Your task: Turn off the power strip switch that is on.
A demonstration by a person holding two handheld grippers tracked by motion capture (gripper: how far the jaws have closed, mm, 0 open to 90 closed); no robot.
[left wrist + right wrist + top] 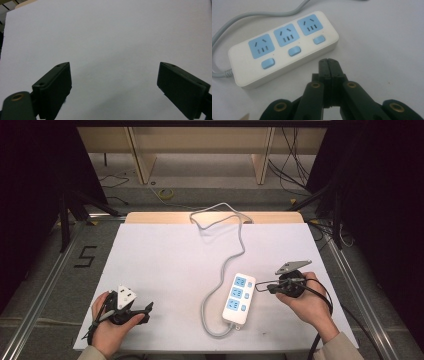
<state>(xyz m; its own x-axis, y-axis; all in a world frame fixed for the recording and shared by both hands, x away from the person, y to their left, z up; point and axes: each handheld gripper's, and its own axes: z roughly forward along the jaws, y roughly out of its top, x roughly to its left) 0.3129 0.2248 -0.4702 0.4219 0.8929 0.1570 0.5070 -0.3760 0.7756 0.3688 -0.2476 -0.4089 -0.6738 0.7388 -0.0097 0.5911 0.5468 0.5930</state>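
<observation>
A white power strip point(238, 298) with three blue sockets and three blue switches lies right of the table's middle; the right gripper view shows the same power strip point(284, 47) close up. Its grey cable point(225, 265) loops from its near end round and up to the table's far edge. My right gripper point(258, 287) is shut with nothing between its jaws, its tips just right of the strip's far end; in its own view the right gripper point(328, 61) hovers beside the strip's long edge. My left gripper point(149, 308) rests at the near left, and the left gripper point(113, 75) stands open over bare table.
The white table top point(165, 265) has a wooden strip along its far edge. Black frame legs and loose cables stand on the floor to both sides and beyond. A "5" marking point(85, 256) is on the floor at the left.
</observation>
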